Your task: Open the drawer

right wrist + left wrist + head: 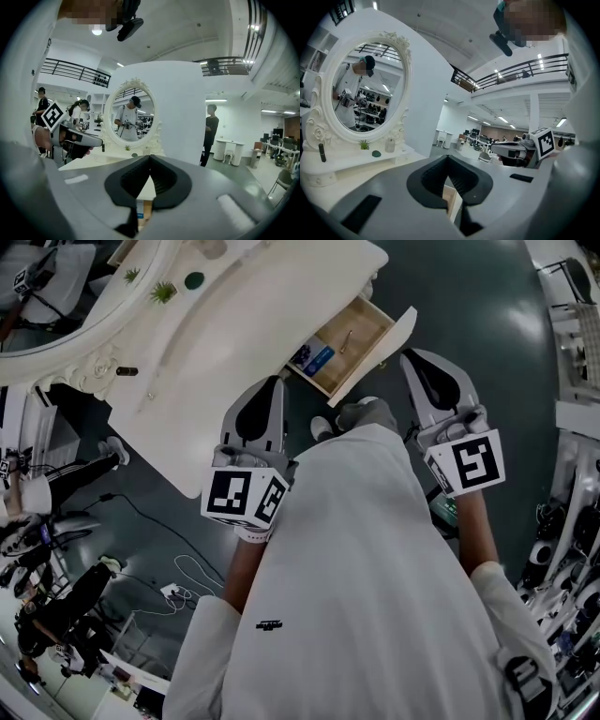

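Left jaws: the left gripper has its jaws closed tip to tip, with nothing held
Right jaws: the right gripper is likewise closed and empty
Below the jaws: each gripper view shows a slice of the wooden drawer through the gap under its closed tips, so it lies lower than the jaws and not between them
Drawer position: it juts from the near edge of the white dressing table, ahead of and between the two grippers, nearer the right one
Clearance: the left gripper is clearly apart from it; the right tips come close to the front panel in the head view, and I cannot tell whether they touch
Drawer state: already pulled well out, with its inside and a blue box exposed
Task progress: looks essentially done
Doing it well: any further pull should run straight along the drawer's slide toward the person, kept level and slow, and stop before the box leaves its runners
Risk: a skewed or lifting pull could jam the drawer or tip it out
Beyond: the oval mirror stands at the far left of the tabletop
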The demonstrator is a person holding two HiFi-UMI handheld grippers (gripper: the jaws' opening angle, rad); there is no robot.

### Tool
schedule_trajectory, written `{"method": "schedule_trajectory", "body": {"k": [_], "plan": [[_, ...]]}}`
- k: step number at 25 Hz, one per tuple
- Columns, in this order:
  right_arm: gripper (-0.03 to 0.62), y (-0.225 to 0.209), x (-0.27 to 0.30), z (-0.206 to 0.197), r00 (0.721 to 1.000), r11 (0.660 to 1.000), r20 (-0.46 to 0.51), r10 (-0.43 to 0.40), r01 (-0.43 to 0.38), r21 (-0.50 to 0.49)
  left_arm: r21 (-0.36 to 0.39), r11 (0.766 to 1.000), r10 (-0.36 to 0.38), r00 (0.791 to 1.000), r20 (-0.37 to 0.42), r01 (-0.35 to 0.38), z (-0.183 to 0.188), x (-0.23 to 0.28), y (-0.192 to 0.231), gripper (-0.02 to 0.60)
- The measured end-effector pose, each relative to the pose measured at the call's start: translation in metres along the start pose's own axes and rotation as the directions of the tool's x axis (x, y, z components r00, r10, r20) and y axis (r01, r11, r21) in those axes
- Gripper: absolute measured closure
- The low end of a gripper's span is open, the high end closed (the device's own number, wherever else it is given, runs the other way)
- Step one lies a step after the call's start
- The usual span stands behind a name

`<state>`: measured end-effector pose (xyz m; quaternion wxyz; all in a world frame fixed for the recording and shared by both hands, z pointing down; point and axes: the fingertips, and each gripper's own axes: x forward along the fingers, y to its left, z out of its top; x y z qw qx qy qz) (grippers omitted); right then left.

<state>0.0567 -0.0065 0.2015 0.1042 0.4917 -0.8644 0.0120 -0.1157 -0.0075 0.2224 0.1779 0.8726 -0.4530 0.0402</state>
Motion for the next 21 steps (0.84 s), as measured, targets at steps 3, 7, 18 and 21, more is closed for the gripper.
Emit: {"method": "schedule_trajectory", "body": {"k": [3,7,18,21], "plan": [[0.583,0.0009,-0.0023,-0.0012,1.0,1.0,-0.001,-0.004,0.004,0.007,0.0,1.0,0.0,1.0,-0.001,0.0,-0.0015,-0.002,-0.0003,0.572],[0.583,0.0032,-0.0046,-0.0029,1.0,1.0,-0.006,-0.006,0.007,0.009,-0.005,1.0,-0.004,1.0,-0.004,0.004,-0.0047,-0.0039,-0.0001,0.572],[0.583,0.0064,-0.0021,-0.0024,1.0,1.0,-0.016,-0.002,0.001,-0.002,-0.01,1.0,-0.018,1.0,-0.004,0.017,-0.0024,-0.0028,0.0019,0.572],[0.583,0.0049,-0.002,-0.0027,1.0,1.0,-0.017,-0.004,0.004,-0.001,-0.013,1.0,-0.017,1.0,-0.002,0.017,-0.0021,-0.0017,0.0021,0.572]]}}
